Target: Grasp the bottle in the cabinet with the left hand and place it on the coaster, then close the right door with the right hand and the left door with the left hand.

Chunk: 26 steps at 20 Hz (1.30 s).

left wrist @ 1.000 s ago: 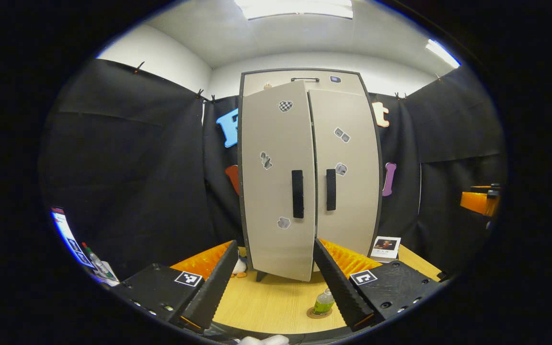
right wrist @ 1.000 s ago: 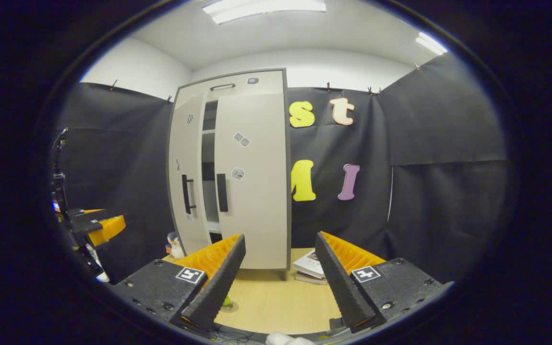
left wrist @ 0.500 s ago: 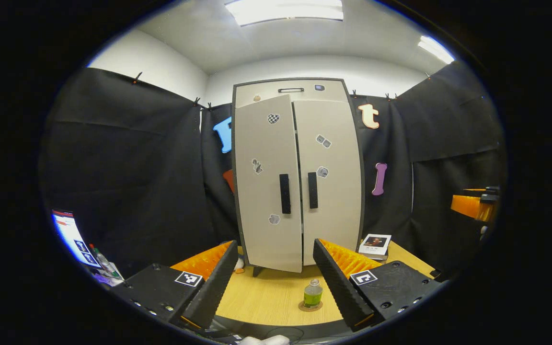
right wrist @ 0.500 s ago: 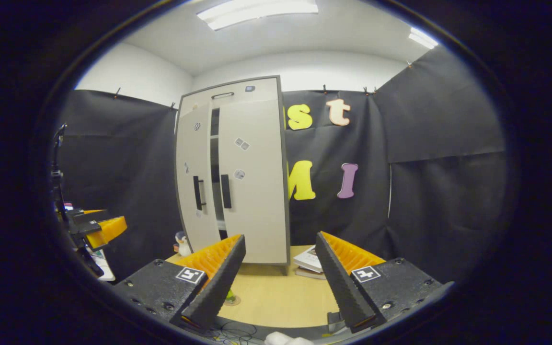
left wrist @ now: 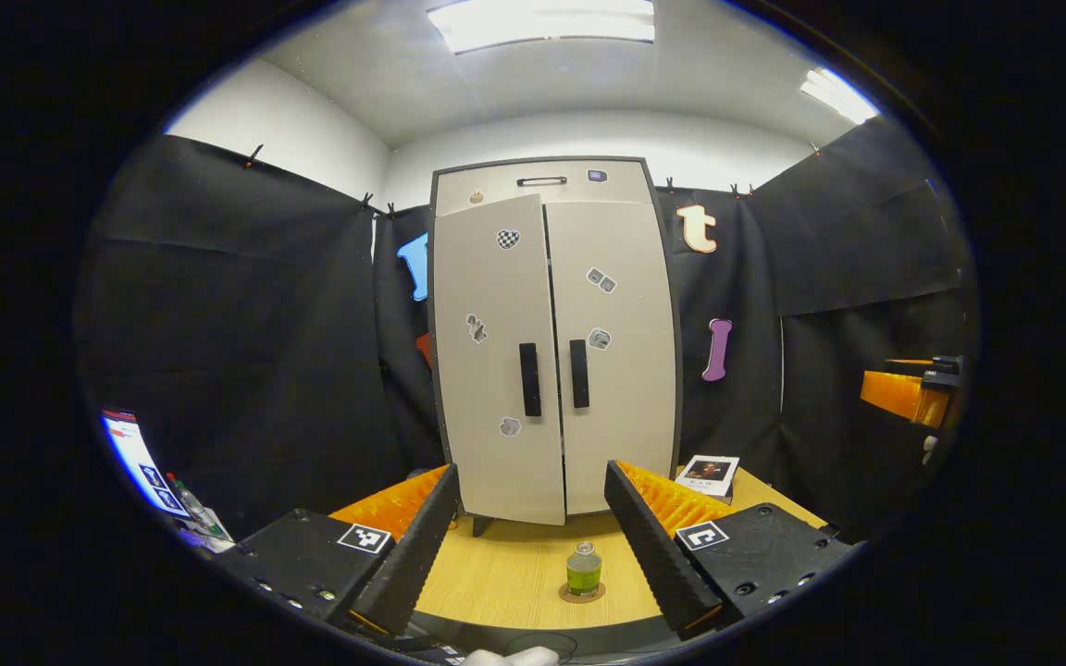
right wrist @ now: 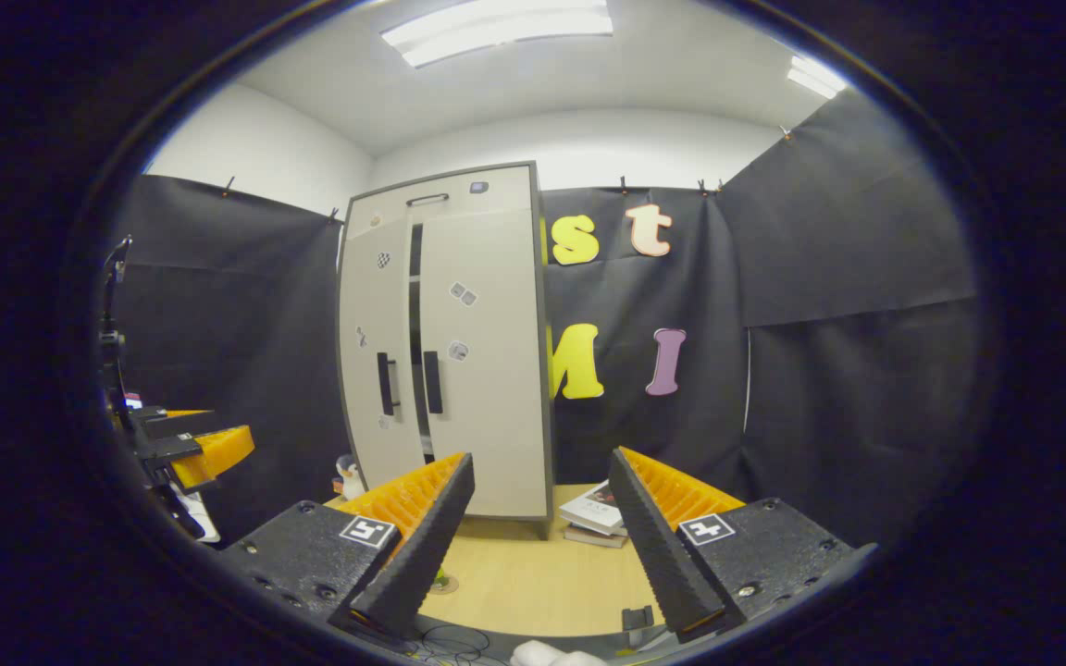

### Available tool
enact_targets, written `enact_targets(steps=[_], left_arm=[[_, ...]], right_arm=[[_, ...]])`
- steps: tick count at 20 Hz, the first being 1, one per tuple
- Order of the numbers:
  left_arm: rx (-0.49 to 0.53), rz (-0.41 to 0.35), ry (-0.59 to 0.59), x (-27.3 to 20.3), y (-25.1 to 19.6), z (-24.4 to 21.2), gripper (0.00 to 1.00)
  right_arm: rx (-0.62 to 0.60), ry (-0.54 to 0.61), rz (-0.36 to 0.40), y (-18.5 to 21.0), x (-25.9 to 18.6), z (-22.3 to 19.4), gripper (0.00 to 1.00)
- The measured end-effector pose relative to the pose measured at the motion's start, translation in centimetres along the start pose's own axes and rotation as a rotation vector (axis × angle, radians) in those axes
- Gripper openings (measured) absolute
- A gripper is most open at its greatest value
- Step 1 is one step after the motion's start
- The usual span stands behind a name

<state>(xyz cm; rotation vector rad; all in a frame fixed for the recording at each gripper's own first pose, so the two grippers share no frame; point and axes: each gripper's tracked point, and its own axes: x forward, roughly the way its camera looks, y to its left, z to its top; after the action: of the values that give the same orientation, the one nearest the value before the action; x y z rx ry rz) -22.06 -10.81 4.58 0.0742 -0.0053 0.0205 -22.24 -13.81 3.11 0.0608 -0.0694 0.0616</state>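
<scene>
Bottle (left wrist: 583, 570) on coaster (left wrist: 581, 593) (left door (left wrist: 497, 356) ajar); both grippers' fingers (left wrist: 403, 564) spread, empty.

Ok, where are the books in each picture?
Left gripper view: the books lie low and right of middle, on the table by the cabinet's right foot.
Right gripper view: the books lie low, near the middle, just right of the cabinet's bottom corner.
Shared landmark: the cabinet.
</scene>
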Motion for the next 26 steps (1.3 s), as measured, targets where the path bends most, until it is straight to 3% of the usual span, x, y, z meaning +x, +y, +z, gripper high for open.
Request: enact_targets(steps=[26], left_arm=[[0.006,0.020,0.003,-0.31,-0.42,0.22,0.96]], right_arm=[[-0.007,0.013,0.038,0.13,0.53,-0.31,0.96]])
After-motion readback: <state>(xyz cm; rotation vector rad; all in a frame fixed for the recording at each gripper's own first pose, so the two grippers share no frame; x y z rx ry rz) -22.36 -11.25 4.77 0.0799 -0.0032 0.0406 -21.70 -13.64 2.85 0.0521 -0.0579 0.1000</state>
